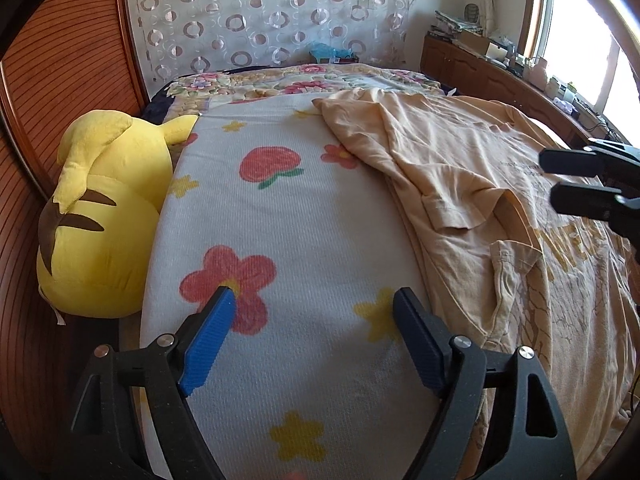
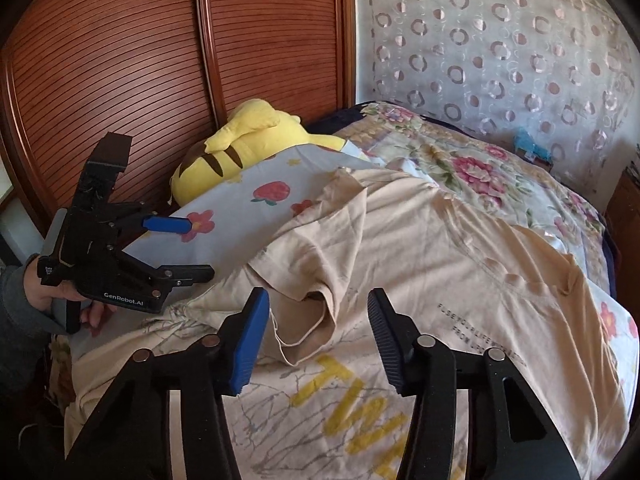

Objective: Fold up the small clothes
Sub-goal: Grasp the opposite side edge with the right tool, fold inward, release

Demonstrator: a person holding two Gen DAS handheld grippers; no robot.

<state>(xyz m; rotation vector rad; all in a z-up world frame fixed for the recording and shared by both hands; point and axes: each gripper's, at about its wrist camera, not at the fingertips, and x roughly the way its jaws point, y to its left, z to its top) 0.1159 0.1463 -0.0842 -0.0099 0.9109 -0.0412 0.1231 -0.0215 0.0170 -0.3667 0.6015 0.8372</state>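
A cream T-shirt with yellow letters lies spread and rumpled on the bed, one sleeve folded inward; it fills the right wrist view. My left gripper is open and empty over the white flowered blanket, left of the shirt. It also shows in the right wrist view, held by a hand. My right gripper is open and empty, just above the folded sleeve. Its fingers show at the right edge of the left wrist view.
A yellow plush toy lies against the wooden slatted wardrobe at the bed's left edge. A floral quilt covers the far part of the bed. A patterned curtain hangs behind. A wooden cabinet with clutter stands under the window.
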